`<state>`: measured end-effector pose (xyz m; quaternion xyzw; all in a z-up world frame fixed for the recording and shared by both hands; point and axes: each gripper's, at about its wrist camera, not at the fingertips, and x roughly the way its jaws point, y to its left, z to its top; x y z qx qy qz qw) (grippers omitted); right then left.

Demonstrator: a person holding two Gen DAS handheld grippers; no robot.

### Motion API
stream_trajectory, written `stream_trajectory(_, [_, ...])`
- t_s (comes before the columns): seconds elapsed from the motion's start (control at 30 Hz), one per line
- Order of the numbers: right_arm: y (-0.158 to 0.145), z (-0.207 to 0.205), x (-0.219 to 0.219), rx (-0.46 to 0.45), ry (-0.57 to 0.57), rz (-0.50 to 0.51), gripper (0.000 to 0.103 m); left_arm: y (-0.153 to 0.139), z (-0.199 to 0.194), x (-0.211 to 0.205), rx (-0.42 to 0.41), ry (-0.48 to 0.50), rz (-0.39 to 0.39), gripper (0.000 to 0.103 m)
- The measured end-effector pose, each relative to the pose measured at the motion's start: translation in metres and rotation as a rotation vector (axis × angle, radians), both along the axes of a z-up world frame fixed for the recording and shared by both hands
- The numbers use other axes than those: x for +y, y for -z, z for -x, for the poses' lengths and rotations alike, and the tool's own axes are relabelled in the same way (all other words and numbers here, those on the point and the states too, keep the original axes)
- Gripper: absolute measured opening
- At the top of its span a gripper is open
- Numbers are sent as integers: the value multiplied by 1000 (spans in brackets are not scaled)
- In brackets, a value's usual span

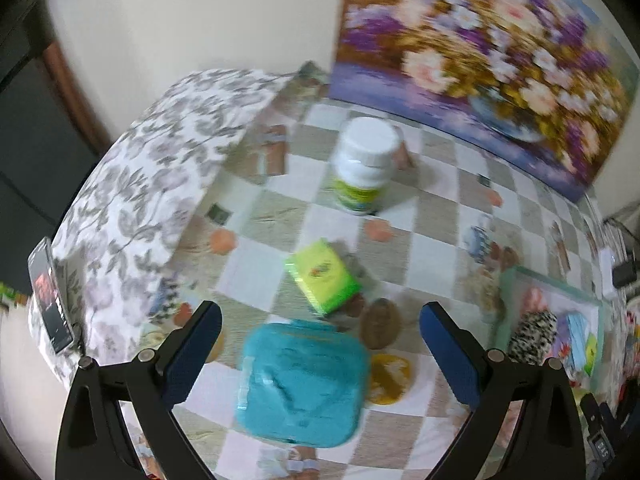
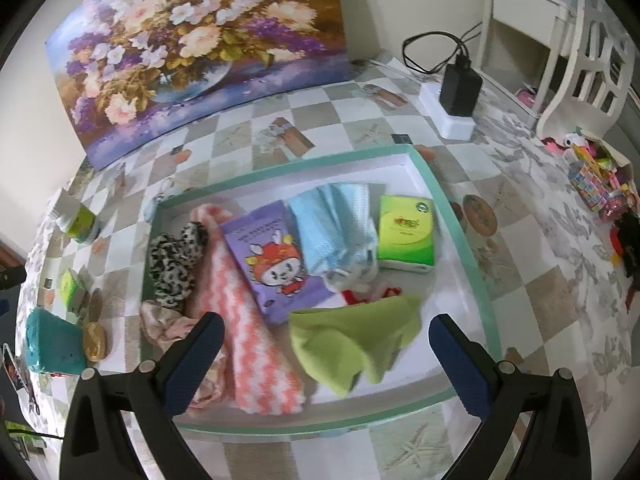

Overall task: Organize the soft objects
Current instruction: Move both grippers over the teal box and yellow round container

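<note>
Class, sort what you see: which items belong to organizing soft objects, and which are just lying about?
Belongs:
teal towel
green tissue pack
tray
green cloth
pink wavy cloth

Lying about:
white-capped bottle
flower painting
black charger

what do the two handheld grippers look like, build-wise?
Both look identical: left gripper and right gripper have matte black angled arms with silver round fasteners at the joints. Each finger ends in a flat dark-blue pad. No cables, markings, hands or sleeves visible.
</note>
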<state>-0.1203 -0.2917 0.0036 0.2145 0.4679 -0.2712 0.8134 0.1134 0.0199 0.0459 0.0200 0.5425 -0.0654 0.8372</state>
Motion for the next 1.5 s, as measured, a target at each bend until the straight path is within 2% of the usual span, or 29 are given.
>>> stream_trajectory(0.4, [-12,-34,38,18,-94,21,103,11,-16,66,34,-151,-10,99])
stream_trajectory(0.67, [-19,-59,68,15,-173,19,103,21,-22,87,63,-191,-36,99])
stream_trajectory(0.9, [-22,-86,102,22,-254,28,103,34,-25,98,107,-195,-19,99])
stream_trajectory(1.2, [-14,-129,152,64,-359,37,103,51,-31,112,159,-211,32,99])
stream_trajectory(1.5, [20,-155,188,154,-457,32,103,65,-37,116,197,-233,47,99])
